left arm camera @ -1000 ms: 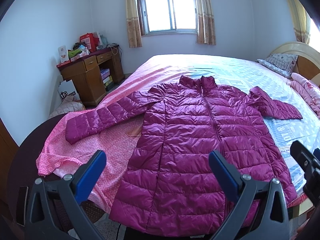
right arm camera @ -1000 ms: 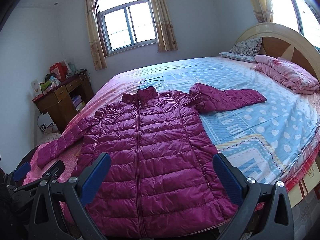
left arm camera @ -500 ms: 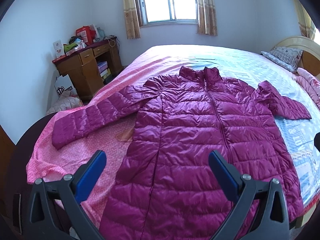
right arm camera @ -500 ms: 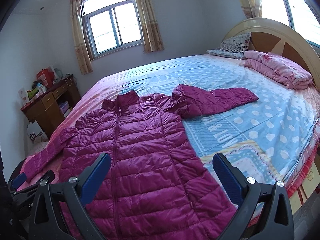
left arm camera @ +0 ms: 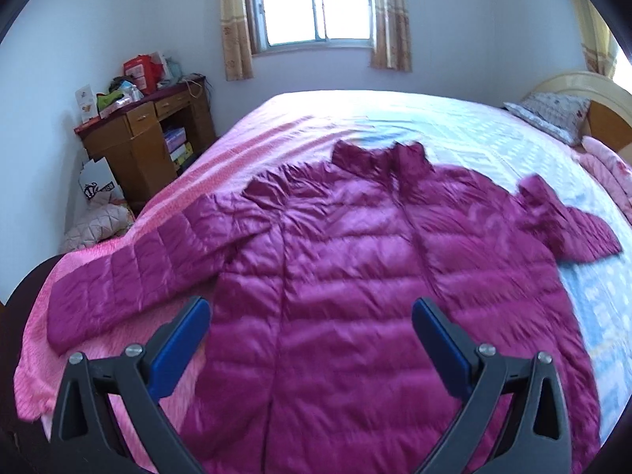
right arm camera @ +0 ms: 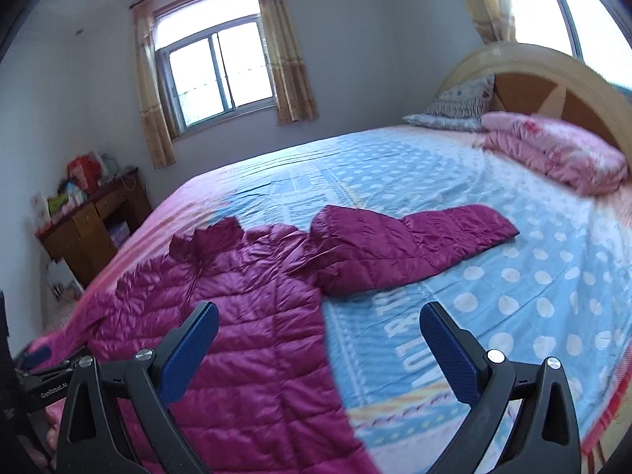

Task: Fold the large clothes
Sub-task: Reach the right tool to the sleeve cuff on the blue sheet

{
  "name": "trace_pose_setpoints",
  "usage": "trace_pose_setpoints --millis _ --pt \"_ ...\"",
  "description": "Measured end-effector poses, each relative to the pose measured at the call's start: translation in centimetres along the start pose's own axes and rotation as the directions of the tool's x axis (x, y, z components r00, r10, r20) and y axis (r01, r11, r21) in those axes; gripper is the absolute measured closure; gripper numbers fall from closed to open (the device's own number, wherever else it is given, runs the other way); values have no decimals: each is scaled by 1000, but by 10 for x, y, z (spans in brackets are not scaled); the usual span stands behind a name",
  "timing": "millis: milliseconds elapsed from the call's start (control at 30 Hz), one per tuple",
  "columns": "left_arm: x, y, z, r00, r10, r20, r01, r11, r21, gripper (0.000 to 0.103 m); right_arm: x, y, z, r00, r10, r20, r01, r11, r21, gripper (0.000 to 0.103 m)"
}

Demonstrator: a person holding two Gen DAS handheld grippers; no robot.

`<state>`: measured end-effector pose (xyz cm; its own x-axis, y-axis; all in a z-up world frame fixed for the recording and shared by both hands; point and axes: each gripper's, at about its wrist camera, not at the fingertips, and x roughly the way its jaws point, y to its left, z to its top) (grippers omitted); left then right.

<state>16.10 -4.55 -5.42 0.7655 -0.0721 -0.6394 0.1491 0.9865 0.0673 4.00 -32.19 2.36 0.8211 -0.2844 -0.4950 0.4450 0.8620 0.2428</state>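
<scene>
Left gripper [left arm camera: 310, 322]: jaws spread wide, nothing held, poised over the jacket's [left arm camera: 355, 276] lower front. Right gripper [right arm camera: 318, 326]: jaws likewise spread, empty, held above the jacket's right edge where it meets the bedsheet [right arm camera: 513, 296]. Jacket: magenta, quilted, laid flat on the bed, front up, both sleeves extended sideways. Beyond: pillow [right arm camera: 458, 104], desk [left arm camera: 146, 138], window [left arm camera: 312, 4].

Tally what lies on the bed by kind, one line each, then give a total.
Magenta puffer jacket: 1
Patterned pillow: 1
Folded pink quilt: 1
Total: 3, all on the bed. Both tools, left and right, hang open above it and hold nothing.
</scene>
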Motion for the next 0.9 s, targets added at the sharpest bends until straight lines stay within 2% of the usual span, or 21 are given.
trace_pose_setpoints --millis 67,100,133,200,300,367,500,600,667,833,867,900 --pt "19 5 5 999 35 16 -35 999 -6 0 19 -39 11 1000 6 -18 -4 995 99 19" --pt "28 6 7 999 49 16 -49 999 -4 0 31 -65 15 999 14 -39 -7 984 178 34" --pt "39 7 8 998 62 11 -62 998 0 0 39 -83 17 998 11 -54 2 972 237 39" --pt "55 9 7 998 67 1 -67 998 2 0 56 -135 20 998 20 -54 3 914 406 39" --pt "78 12 3 998 48 -28 -49 999 -20 0 80 -194 22 999 34 -32 -9 812 583 38" --pt "90 16 -2 998 29 -57 -32 998 -54 0 97 -221 26 999 17 -29 6 764 646 38" --pt "102 21 -10 996 -9 -93 -1 995 -104 0 133 -253 38 999 -16 -41 40 713 700 38" --pt "106 22 -12 993 -25 -113 11 993 -121 0 167 -263 51 993 -59 -102 113 721 683 38" --pt "110 21 -12 991 -21 -133 5 993 -114 0 179 -263 59 991 -89 -98 132 732 669 38" --pt "113 18 -12 991 -2 -136 -11 995 -95 0 205 -254 74 976 -156 -150 215 769 602 39" --pt "113 18 -12 991 -4 -135 -10 995 -96 0 206 -251 75 973 -167 -161 230 782 579 40" --pt "113 18 -12 991 -5 -135 -8 995 -98 0 206 -251 75 969 -180 -170 245 792 559 49"
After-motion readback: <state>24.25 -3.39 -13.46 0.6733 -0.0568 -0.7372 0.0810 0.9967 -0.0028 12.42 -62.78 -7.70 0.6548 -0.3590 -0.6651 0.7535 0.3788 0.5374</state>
